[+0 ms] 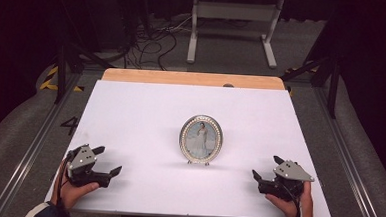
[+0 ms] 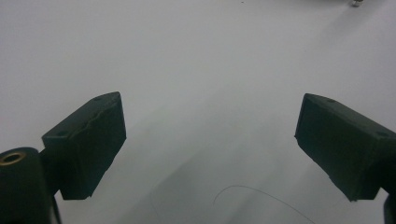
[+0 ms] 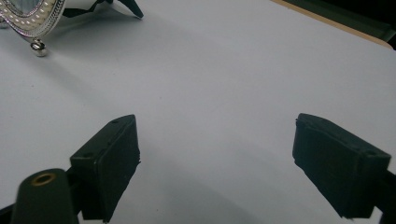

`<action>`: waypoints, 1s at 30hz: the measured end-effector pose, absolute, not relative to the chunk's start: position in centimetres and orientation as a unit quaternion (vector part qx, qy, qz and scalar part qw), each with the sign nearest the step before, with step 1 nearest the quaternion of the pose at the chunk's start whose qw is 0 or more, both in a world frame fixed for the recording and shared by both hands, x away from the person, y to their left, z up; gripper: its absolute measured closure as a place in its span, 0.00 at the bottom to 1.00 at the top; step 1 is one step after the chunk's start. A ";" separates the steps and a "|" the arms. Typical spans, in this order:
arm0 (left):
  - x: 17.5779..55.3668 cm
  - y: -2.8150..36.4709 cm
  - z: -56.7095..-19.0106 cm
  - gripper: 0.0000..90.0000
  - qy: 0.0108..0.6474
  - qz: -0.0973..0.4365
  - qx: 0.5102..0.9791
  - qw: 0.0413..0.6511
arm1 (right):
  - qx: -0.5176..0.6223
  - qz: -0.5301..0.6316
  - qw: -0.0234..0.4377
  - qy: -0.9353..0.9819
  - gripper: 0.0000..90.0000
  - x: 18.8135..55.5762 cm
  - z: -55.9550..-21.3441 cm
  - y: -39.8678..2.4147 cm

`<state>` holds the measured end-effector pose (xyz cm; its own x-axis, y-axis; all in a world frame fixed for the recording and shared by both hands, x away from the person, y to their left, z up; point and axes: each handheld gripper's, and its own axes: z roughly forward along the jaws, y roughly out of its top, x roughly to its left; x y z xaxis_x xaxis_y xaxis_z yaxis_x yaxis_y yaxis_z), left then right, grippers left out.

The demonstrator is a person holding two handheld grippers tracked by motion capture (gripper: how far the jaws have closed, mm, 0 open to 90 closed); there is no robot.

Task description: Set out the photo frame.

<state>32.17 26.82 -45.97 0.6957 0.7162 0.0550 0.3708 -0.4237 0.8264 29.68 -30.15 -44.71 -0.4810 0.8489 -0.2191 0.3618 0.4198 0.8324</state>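
An oval silver picture frame (image 1: 201, 139) with a beaded rim stands upright in the middle of the white table top (image 1: 146, 106); it holds a photo of a person in a white dress. Its lower edge and one ball foot (image 3: 38, 47) show at the top left of the right gripper view. My left gripper (image 1: 107, 160) rests near the front left corner, open, with bare white surface between its jaws (image 2: 210, 140). My right gripper (image 1: 267, 167) sits near the front right corner, open and empty as well (image 3: 217, 154). Both stand well apart from the frame.
A wooden strip (image 1: 192, 78) runs along the table's far edge. Beyond it are a white metal stand (image 1: 233, 25) and loose cables (image 1: 149, 41) on the floor. Metal rails (image 1: 34, 145) flank the table on both sides.
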 end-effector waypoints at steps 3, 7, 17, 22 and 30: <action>32.0 26.9 -45.8 0.10 0.335 0.213 0.811 0.429 | 0.394 0.370 0.330 0.774 0.16 29.7 -44.7 -30.1; 32.2 26.8 -45.8 0.09 0.338 0.215 0.809 0.431 | 0.398 0.371 0.331 0.771 0.16 29.6 -44.7 -30.2; 32.3 26.7 -45.8 0.09 0.338 0.216 0.810 0.428 | 0.406 0.372 0.333 0.765 0.18 29.7 -44.7 -30.2; 32.3 26.7 -45.8 0.09 0.338 0.215 0.810 0.428 | 0.406 0.370 0.334 0.766 0.17 29.8 -44.8 -30.3; 32.3 26.4 -45.8 0.08 0.333 0.216 0.813 0.426 | 0.407 0.365 0.333 0.769 0.16 29.9 -45.0 -30.2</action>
